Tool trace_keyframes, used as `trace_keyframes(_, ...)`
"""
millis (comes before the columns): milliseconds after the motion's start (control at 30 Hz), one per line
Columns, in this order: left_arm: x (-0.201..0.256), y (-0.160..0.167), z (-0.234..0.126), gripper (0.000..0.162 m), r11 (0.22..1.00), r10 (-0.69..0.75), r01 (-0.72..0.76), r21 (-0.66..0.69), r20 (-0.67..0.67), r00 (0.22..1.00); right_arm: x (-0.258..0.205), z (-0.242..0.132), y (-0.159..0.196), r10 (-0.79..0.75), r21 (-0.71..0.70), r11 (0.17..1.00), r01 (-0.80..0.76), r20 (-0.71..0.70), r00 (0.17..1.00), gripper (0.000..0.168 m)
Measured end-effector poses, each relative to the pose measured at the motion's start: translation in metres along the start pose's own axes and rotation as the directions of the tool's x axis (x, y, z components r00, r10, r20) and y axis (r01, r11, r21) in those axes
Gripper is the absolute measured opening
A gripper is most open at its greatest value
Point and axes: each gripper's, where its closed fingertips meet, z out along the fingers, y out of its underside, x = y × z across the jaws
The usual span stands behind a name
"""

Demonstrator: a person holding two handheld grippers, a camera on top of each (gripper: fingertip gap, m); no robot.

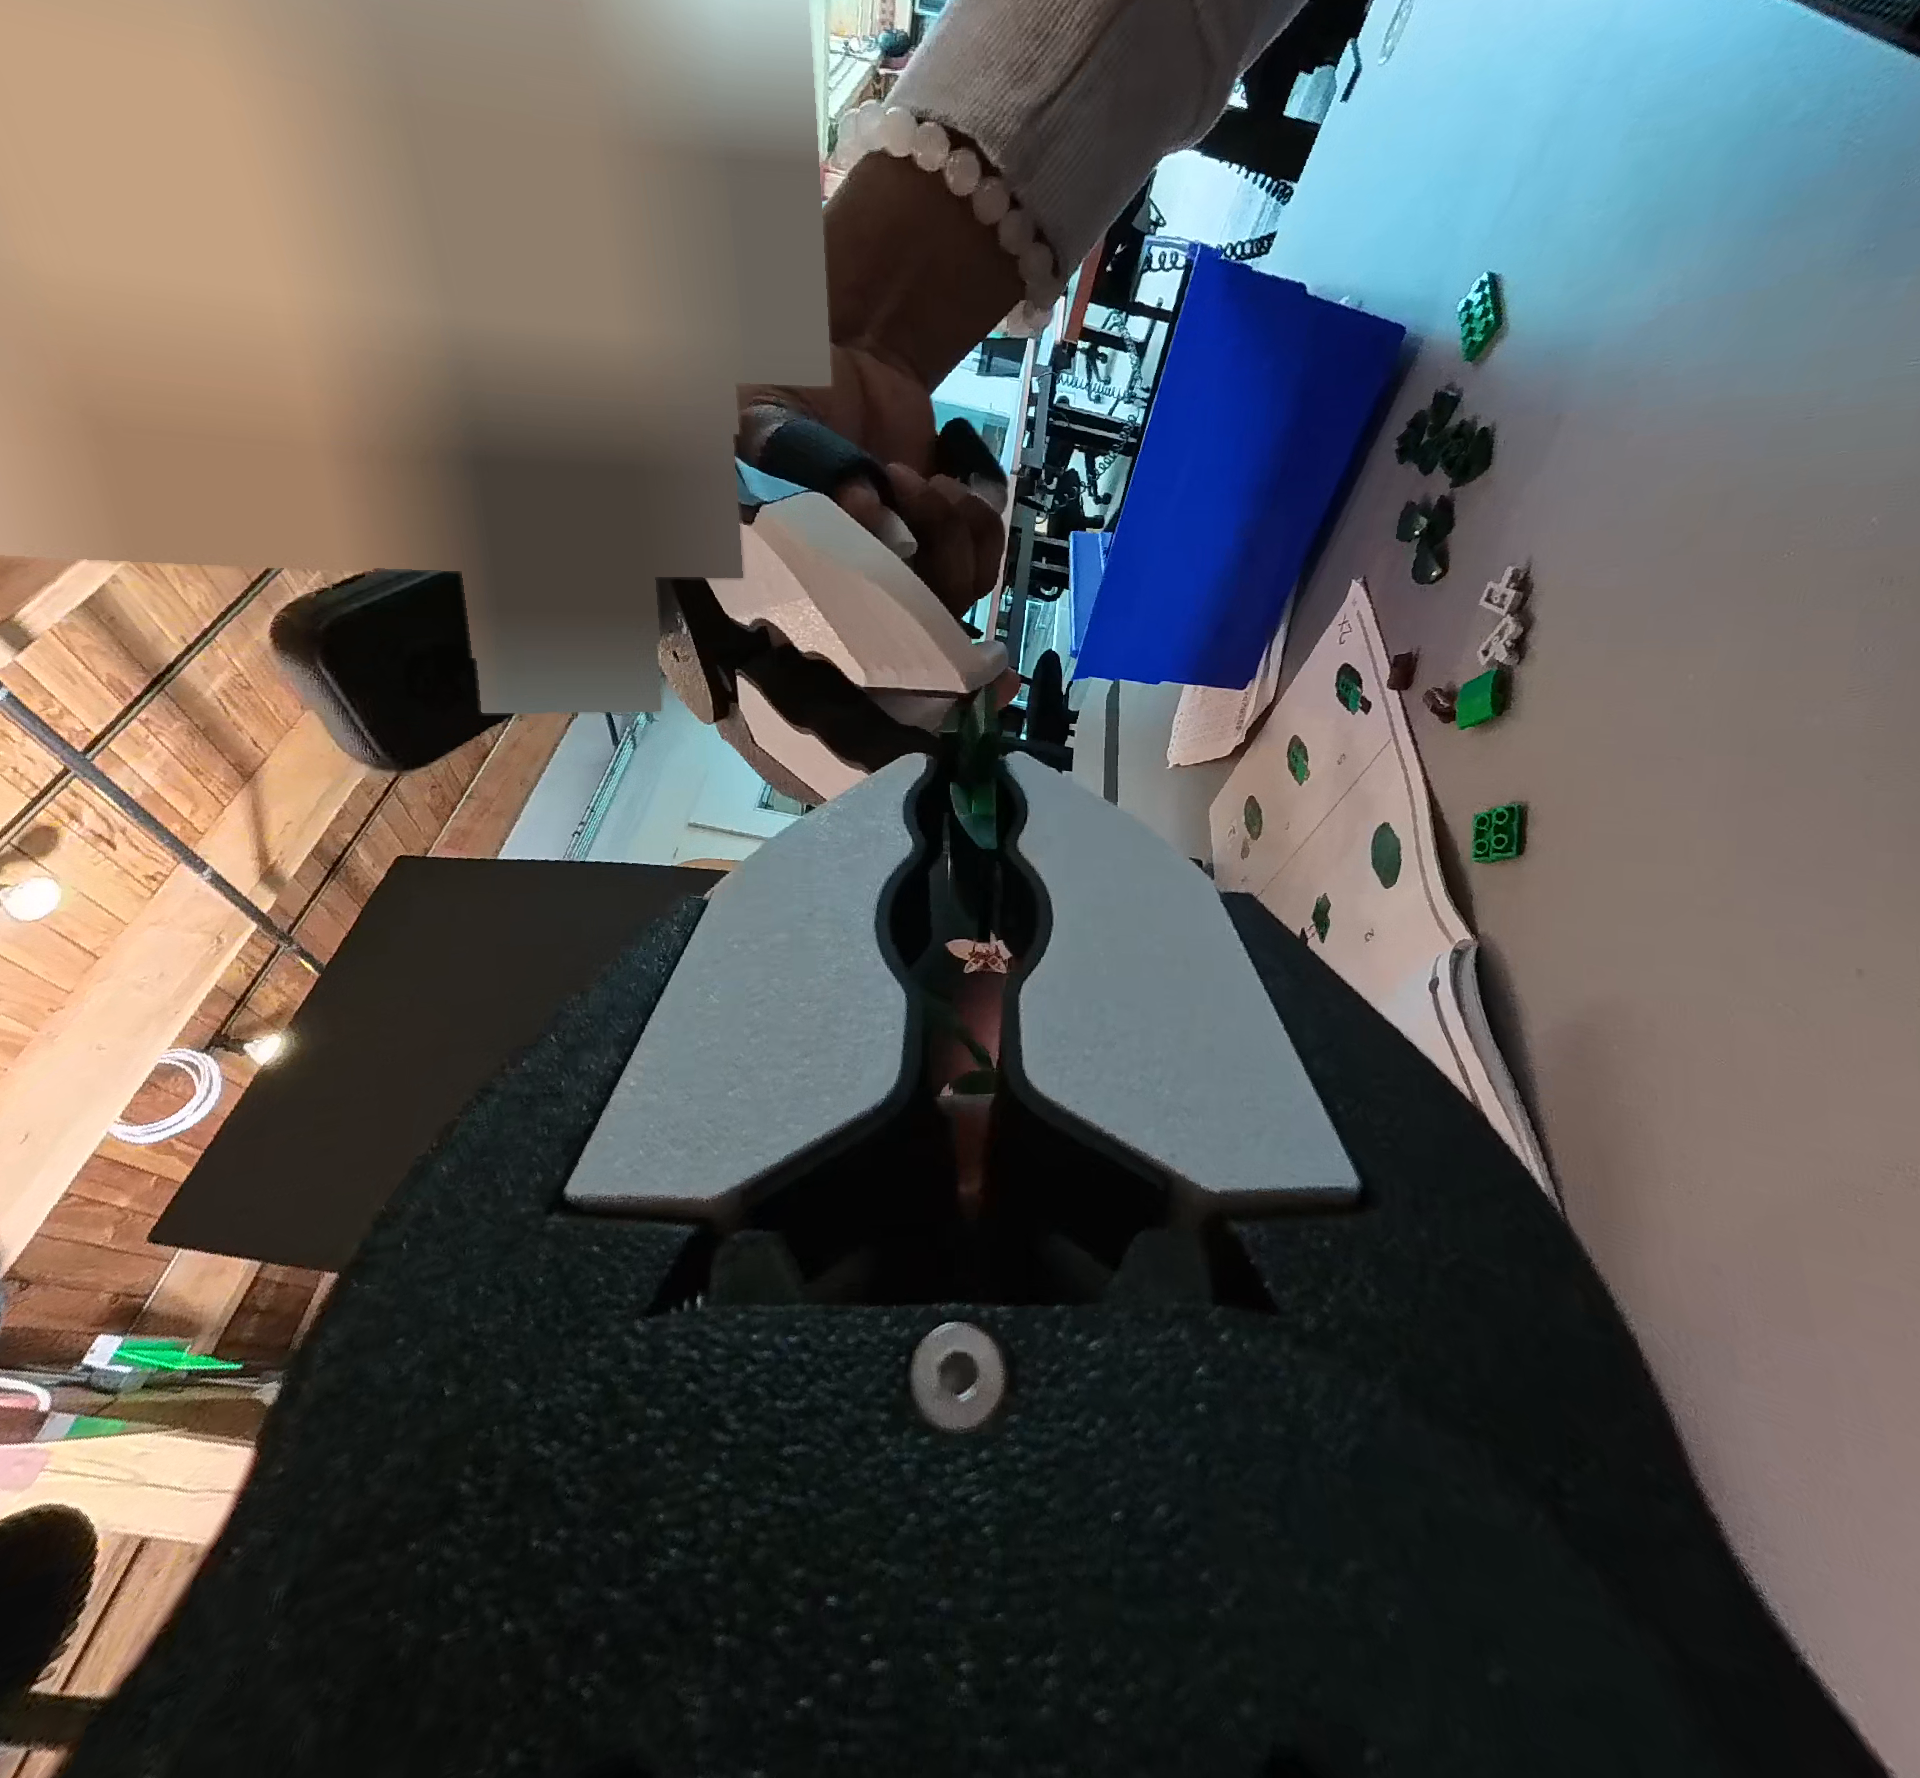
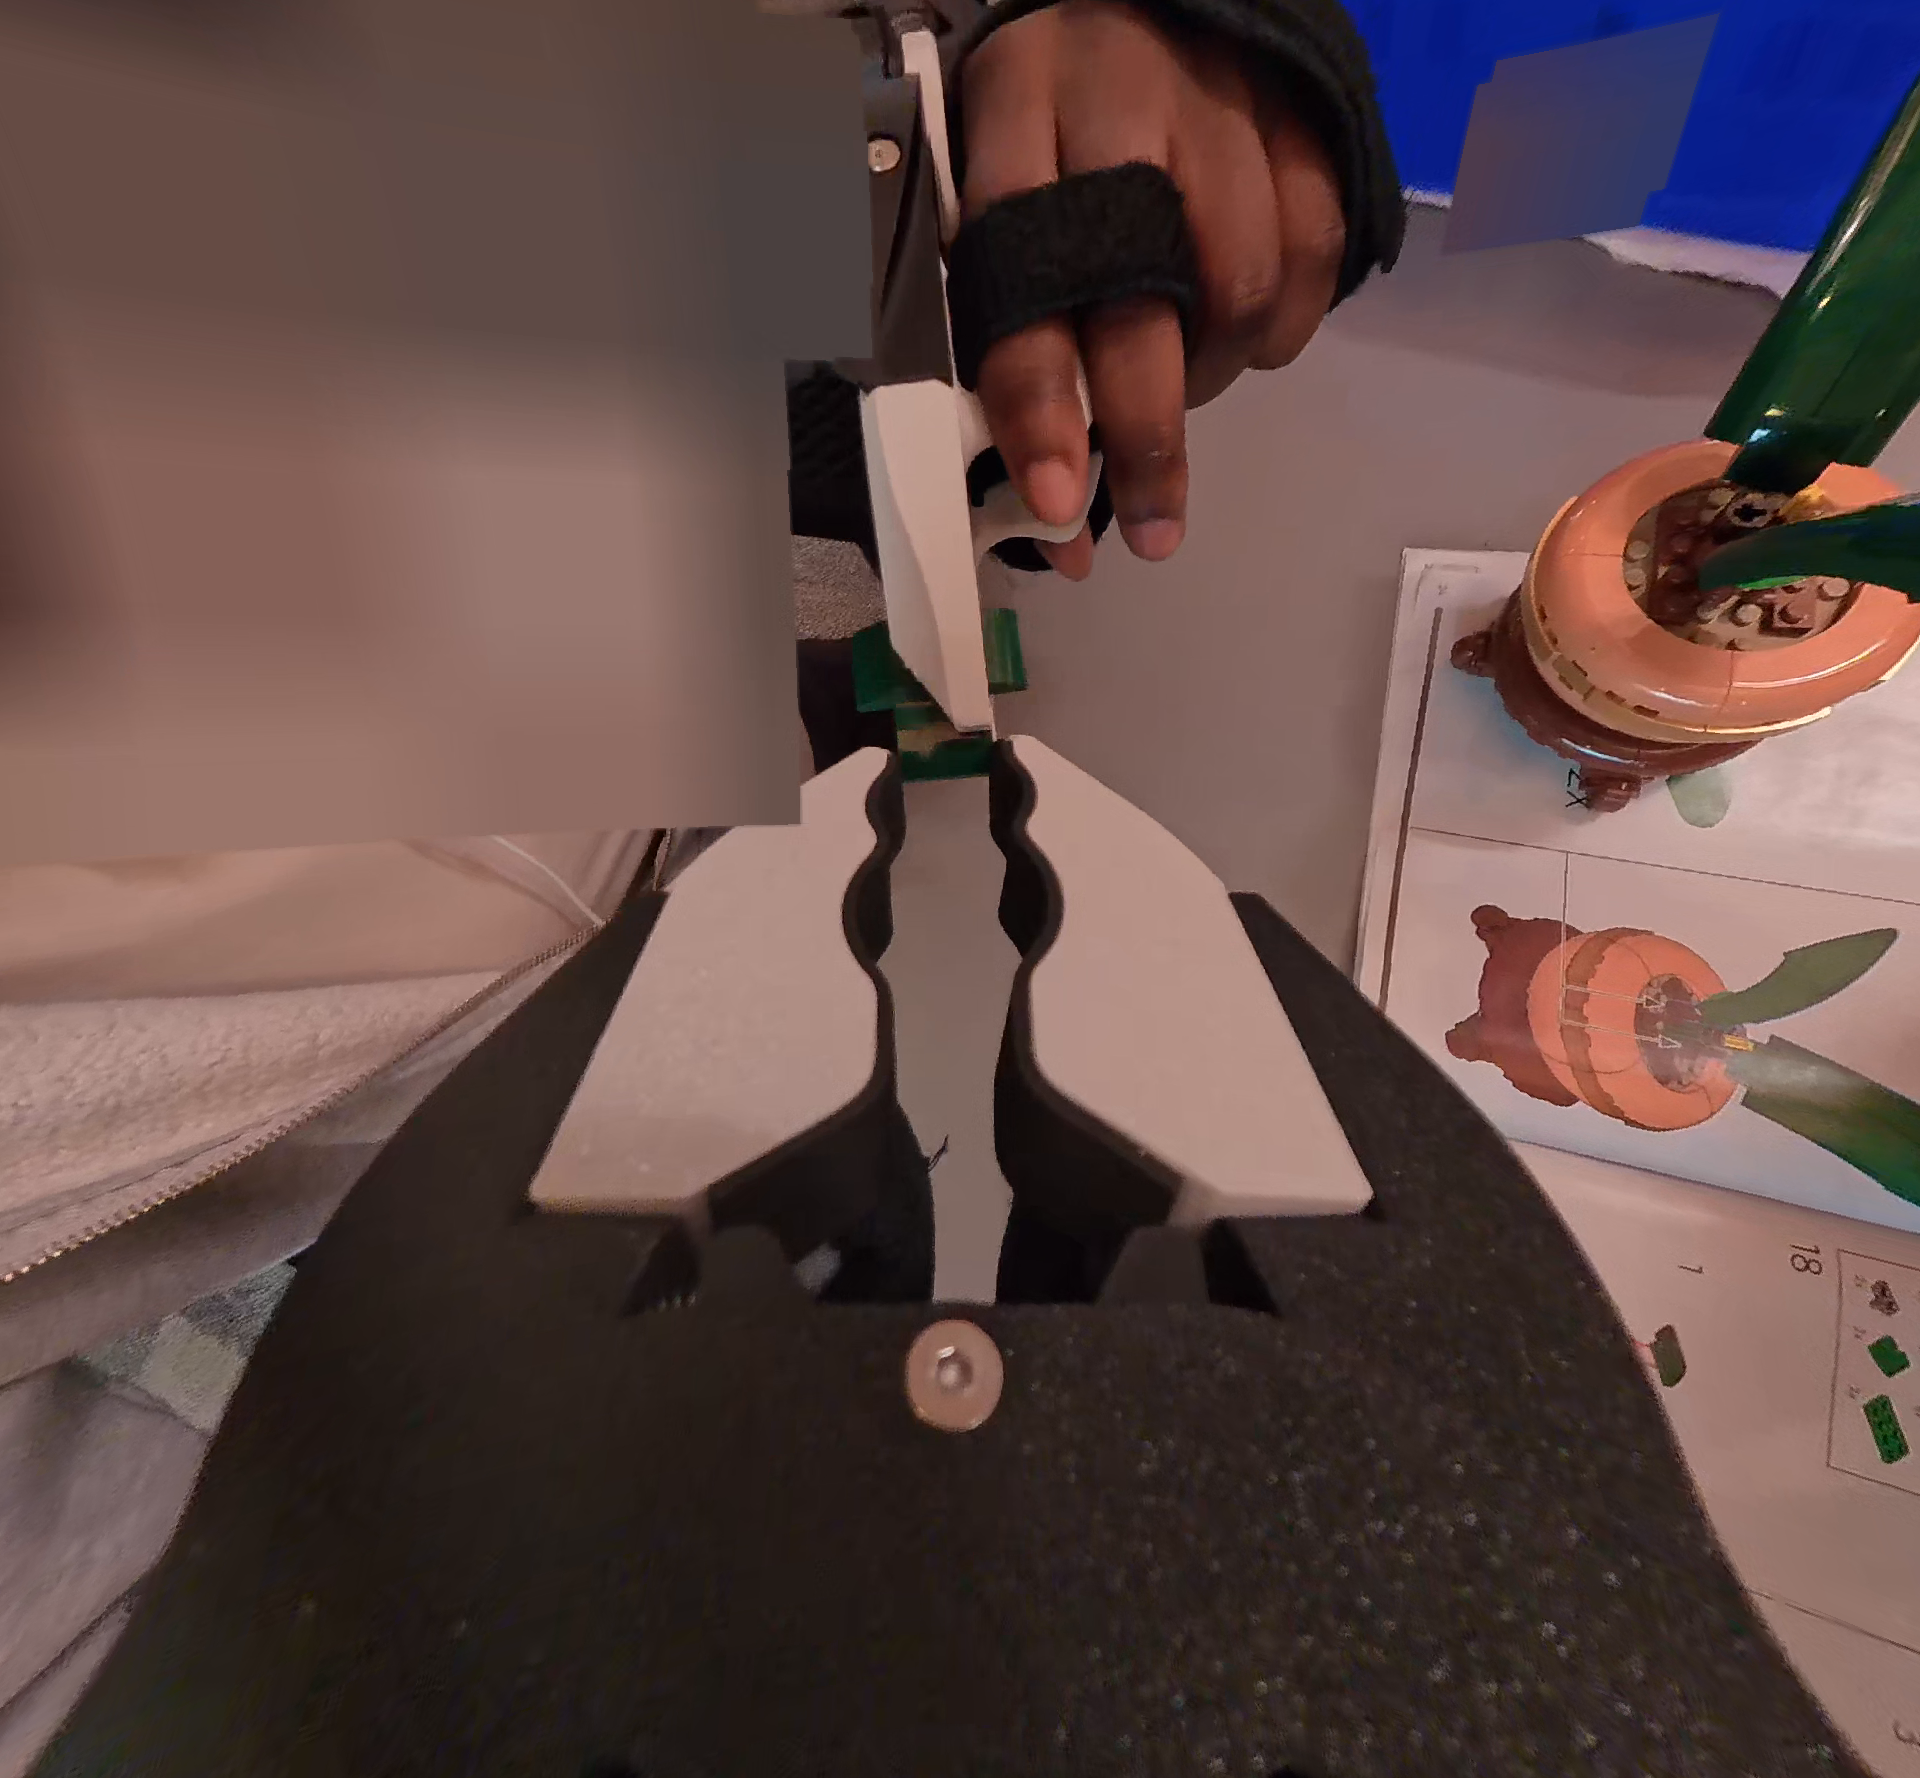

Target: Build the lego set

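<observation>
My left gripper (image 1: 971, 772) is shut on a green lego piece (image 1: 974, 793) held at its fingertips, up off the table. My right gripper (image 2: 943, 752) is shut on a small green lego piece (image 2: 940, 760) at its tips. The two grippers meet tip to tip, and the two green pieces touch. The left gripper (image 2: 971, 715) hangs down in the right wrist view, with its wider green piece (image 2: 1003, 650) sticking out on both sides of its finger. The right gripper (image 1: 982, 674) shows just beyond my left fingertips, held by a hand.
A built lego pot (image 2: 1590, 533) with long dark green leaves (image 2: 1849, 274) stands on an open instruction booklet (image 2: 1558, 855). Loose green pieces (image 1: 1496, 835) and white pieces (image 1: 1507, 616) lie on the white table (image 1: 1662, 170) beside the booklet (image 1: 1340, 793). A blue bin (image 1: 1236, 481) stands behind. My two grippers' fingertips are within a few centimetres of each other.
</observation>
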Motion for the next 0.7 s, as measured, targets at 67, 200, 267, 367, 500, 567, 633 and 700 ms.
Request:
trace_keyframes(67, -0.003, 0.001, -0.001, 0.007, 1.000, -0.007, 0.007, -0.008, 0.016, 1.000, 0.002, -0.001, -0.004, -0.005, 0.040, 0.999, 0.006, -0.015, 1.000, 0.016)
trace_keyframes(200, -0.009, 0.005, -0.002, 0.007, 0.997, -0.079, 0.079, -0.010, 0.041, 0.996, 0.005, -0.005, -0.015, -0.074, 0.167, 0.982, 0.086, -0.080, 0.994, 0.021)
trace_keyframes(267, -0.017, 0.007, -0.004, 0.007, 0.986, -0.166, 0.166, 0.010, 0.071, 0.984, 0.002, -0.019, -0.027, -0.190, 0.282, 0.930, 0.235, -0.177, 0.966, 0.031)
trace_keyframes(367, -0.027, 0.010, -0.007, 0.006, 0.940, -0.339, 0.335, 0.057, 0.094, 0.936, -0.005, -0.044, -0.044, -0.415, 0.311, 0.708, 0.634, -0.544, 0.730, 0.026)
trace_keyframes(500, -0.034, 0.008, -0.005, 0.007, 0.841, -0.536, 0.526, 0.124, 0.066, 0.841, -0.011, -0.028, -0.041, -0.515, 0.109, 0.594, 0.797, -0.710, 0.481, 0.027)
trace_keyframes(567, -0.032, 0.004, -0.003, 0.007, 0.811, -0.578, 0.569, 0.136, 0.036, 0.815, -0.009, -0.024, -0.042, -0.521, 0.078, 0.575, 0.815, -0.732, 0.438, 0.025)
trace_keyframes(633, -0.029, 0.001, -0.001, 0.007, 0.802, -0.588, 0.580, 0.139, 0.018, 0.809, -0.009, -0.023, -0.044, -0.529, 0.068, 0.569, 0.820, -0.732, 0.428, 0.019)
trace_keyframes(700, -0.026, -0.002, 0.000, 0.007, 0.796, -0.595, 0.589, 0.138, -0.003, 0.804, -0.009, -0.019, -0.043, -0.544, 0.069, 0.579, 0.812, -0.709, 0.448, 0.017)
